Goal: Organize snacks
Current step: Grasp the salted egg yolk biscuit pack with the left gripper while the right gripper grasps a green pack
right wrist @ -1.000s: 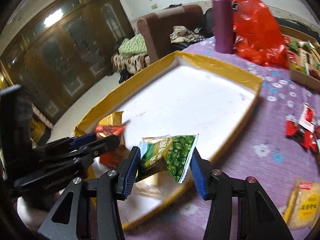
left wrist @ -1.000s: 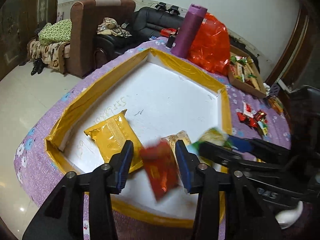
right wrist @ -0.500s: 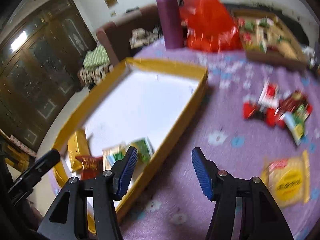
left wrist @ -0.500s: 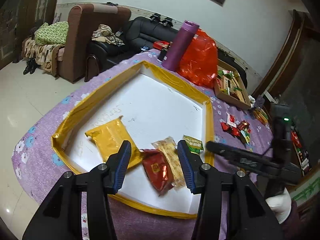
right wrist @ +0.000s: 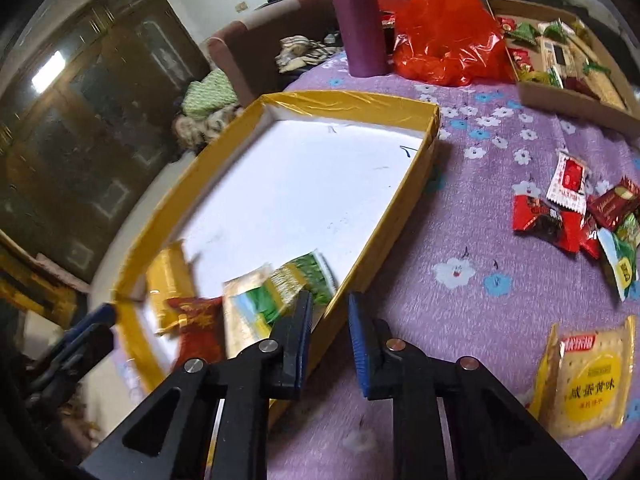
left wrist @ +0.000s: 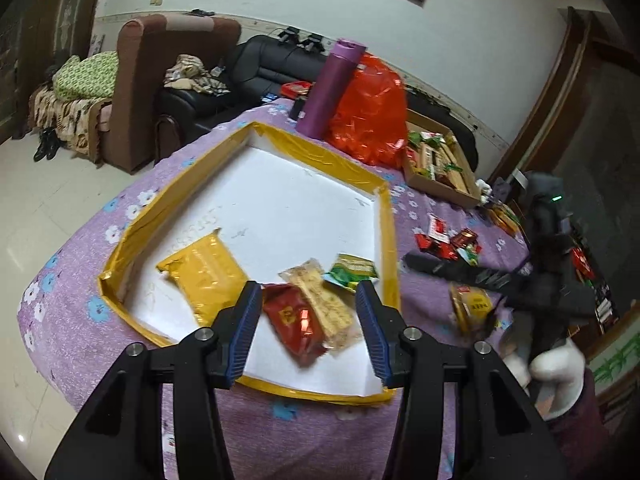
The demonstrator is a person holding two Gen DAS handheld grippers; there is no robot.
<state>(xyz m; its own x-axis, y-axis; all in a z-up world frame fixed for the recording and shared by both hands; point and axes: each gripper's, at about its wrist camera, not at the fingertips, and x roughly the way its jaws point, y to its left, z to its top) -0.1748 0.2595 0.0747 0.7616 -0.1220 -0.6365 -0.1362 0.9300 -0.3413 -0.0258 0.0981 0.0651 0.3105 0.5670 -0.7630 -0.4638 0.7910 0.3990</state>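
Note:
A shallow white tray with a yellow taped rim (left wrist: 390,240) (right wrist: 348,98) lies on the purple flowered table. In it lie a yellow packet (left wrist: 206,276), a red packet (left wrist: 298,326) (right wrist: 198,322), a beige cracker packet (left wrist: 326,306) and a green pea packet (left wrist: 352,270) (right wrist: 304,280). My left gripper (left wrist: 308,328) is open and empty above the tray's near end. My right gripper (right wrist: 328,332) is open with a narrow gap, empty, over the tray's right rim. A yellow cracker packet (right wrist: 588,384) (left wrist: 472,308) and several small loose snacks (right wrist: 576,212) (left wrist: 448,236) lie on the cloth to the right.
A purple bottle (left wrist: 332,88) (right wrist: 360,16) and a red plastic bag (left wrist: 372,112) (right wrist: 440,28) stand beyond the tray. A cardboard box of snacks (left wrist: 440,164) (right wrist: 560,60) sits at the far right. An armchair and sofa (left wrist: 168,80) stand behind the table.
Both grippers let go of their packets, the red one and the green one, which now lie in the tray. Both pulled back; the right gripper swung right and its jaws narrowed.

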